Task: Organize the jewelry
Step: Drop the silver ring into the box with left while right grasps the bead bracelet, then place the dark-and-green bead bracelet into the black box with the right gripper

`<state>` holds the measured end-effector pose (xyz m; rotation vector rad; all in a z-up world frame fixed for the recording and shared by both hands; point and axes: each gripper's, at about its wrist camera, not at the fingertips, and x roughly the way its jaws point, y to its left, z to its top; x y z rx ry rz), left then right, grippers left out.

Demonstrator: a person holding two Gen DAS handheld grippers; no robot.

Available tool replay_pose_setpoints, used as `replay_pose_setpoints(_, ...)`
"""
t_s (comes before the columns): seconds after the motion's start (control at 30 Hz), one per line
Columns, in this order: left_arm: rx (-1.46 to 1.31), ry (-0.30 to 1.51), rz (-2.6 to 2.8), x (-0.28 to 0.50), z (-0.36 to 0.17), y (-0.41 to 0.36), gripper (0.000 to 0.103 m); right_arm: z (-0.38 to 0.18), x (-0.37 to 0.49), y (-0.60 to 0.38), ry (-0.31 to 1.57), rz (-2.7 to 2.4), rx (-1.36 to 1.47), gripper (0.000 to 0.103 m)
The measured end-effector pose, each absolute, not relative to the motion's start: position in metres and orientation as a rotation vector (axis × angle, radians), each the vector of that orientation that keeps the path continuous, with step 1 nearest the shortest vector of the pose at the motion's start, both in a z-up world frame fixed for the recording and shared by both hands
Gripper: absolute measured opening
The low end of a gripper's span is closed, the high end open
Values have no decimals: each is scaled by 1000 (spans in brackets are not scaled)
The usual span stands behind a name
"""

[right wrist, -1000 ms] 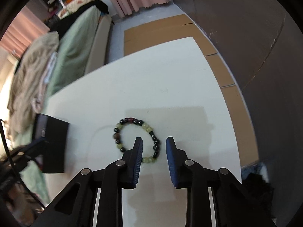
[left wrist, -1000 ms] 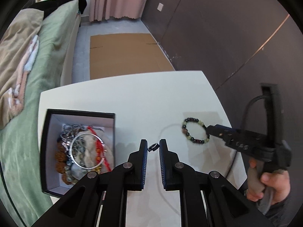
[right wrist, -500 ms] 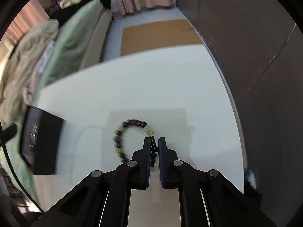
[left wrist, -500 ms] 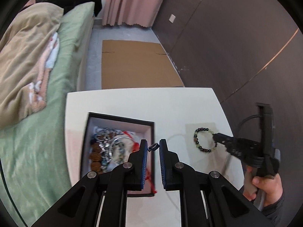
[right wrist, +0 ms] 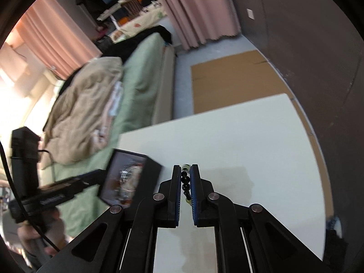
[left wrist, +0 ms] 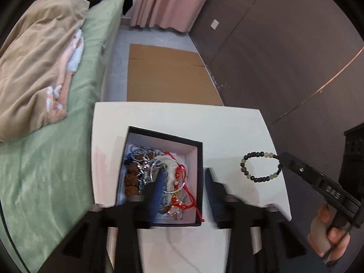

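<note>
Right claw [right wrist: 186, 182] pinching bead bracelet [left wrist: 259, 166], left claw [left wrist: 185, 182] spread over jewelry box [left wrist: 199, 182]

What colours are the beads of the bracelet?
Black, pale green and reddish-brown beaded bracelet; left wrist view shows it best.

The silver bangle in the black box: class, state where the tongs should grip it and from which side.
Grip the silver bangle on its exposed upper-left arc, coming straight down from above. It lies roughly flat on the heap, the black box walls block any sideways approach, and red cord tangles across its right side. One finger inside the ring, one outside.
</note>
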<state>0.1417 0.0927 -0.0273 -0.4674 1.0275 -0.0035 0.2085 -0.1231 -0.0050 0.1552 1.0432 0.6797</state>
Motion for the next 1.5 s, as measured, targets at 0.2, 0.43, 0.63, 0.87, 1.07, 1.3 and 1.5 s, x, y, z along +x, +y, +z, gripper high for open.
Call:
replay_pose_setpoints(0.2,-483,976,17,129,-17,105,64,6,194,-99,1015,771,190,9)
replay_pose_setpoints(0.43,-498,954,51,116,-11,123,64,17,178,-66,987,878,206,9)
replay_pose_setpoints(0.63,-527,936,83,105,-8,140,66,16,173,-43,981,887,176,9)
replay_pose_setpoints(0.87,-548,923,99,97,-7,151,66,9,178,-32,971,841,151,10)
replay_pose_setpoints(1.07,-551,916,100,95,-5,153,66,5,178,-39,1030,865,178,51)
replay_pose_setpoints(1.3,-528,901,81,91,0,147,83,15,169,-71,1024,839,172,70)
replay_pose_setpoints(1.5,-474,901,56,83,5,126,85,19,161,-99,1029,791,149,81)
